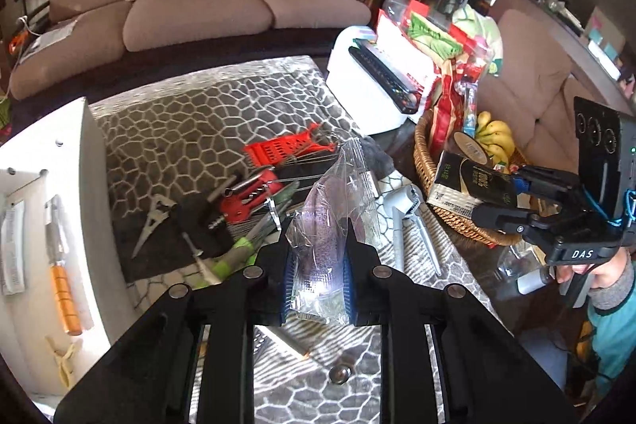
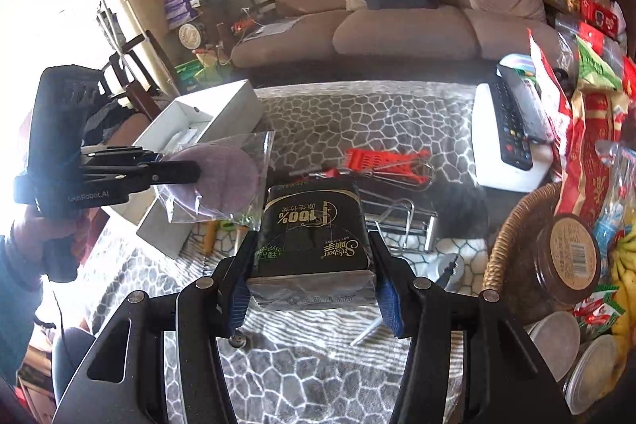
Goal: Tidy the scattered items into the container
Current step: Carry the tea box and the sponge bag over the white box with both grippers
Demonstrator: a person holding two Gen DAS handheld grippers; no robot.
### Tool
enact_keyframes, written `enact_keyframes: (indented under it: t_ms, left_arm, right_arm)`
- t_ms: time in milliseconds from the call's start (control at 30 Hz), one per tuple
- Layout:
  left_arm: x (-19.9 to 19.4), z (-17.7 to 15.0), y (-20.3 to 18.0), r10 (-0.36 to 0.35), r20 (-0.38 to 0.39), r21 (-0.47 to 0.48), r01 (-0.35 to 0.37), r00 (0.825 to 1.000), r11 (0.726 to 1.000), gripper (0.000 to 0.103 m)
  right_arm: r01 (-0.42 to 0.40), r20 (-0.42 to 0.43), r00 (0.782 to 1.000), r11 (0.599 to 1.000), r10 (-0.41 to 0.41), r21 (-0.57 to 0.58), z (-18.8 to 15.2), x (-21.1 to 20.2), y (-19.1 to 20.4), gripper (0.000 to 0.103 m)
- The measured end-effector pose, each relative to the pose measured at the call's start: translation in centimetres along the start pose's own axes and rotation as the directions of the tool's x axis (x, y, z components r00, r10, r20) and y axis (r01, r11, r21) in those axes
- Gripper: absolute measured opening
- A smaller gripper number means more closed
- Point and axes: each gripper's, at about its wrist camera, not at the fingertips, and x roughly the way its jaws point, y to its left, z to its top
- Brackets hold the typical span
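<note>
The left gripper (image 1: pixel 318 257) is closed on a clear bag (image 1: pixel 330 209) with a round purple pad inside; the bag hangs in the air above the patterned table (image 1: pixel 190 130), its long axis running up and away from the pads. I judge it very light, soft and slippery, so a grip low on the film, over the pad, should keep it from sliding out. The right gripper (image 2: pixel 312 289) holds a dark tissue pack (image 2: pixel 314 237) by its 2 side faces, also lifted off the table, with its long axis pointing forward between the fingers. The pack looks light and squashy, with a smooth wrapper; holding it at the middle seems safest. Farther on, loose tools (image 1: pixel 238 201) lie in a heap in the middle of the table, among them a red grater (image 1: pixel 290 148). The white box (image 2: pixel 206 114), open on top, stands at the left edge of the table and seems to be the container. Beyond the table is a brown sofa (image 1: pixel 198 2).
</note>
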Motion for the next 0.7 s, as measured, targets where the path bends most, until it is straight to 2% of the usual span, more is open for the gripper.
enact_keyframes:
  t_ms: [333,500,700]
  left_arm:
    - [-12.7,-4.0,8.9,0.151,0.082,-0.106,-0.142,0.985,0.984,0.019]
    - [-16.5,-6.7,13.5,0.23,0.08,-0.161,-0.215,0.97,0.963,0.019]
    - [-19.8,-9.6,19.2,0.288,0.068,-0.227,-0.267,0.955,0.937,0.019]
  right_arm:
    - [-0.046,0.005,0.999,0.993,0.047,-0.105,3.6,1.3,10.7,0.054]
    - [-0.085,-0.001,0.996,0.987,0.086,-0.135,5.2,3.9,15.9,0.054]
    - [-0.1,-0.031,0.995,0.978,0.097,-0.182,6.3,7.8,22.2,0.054]
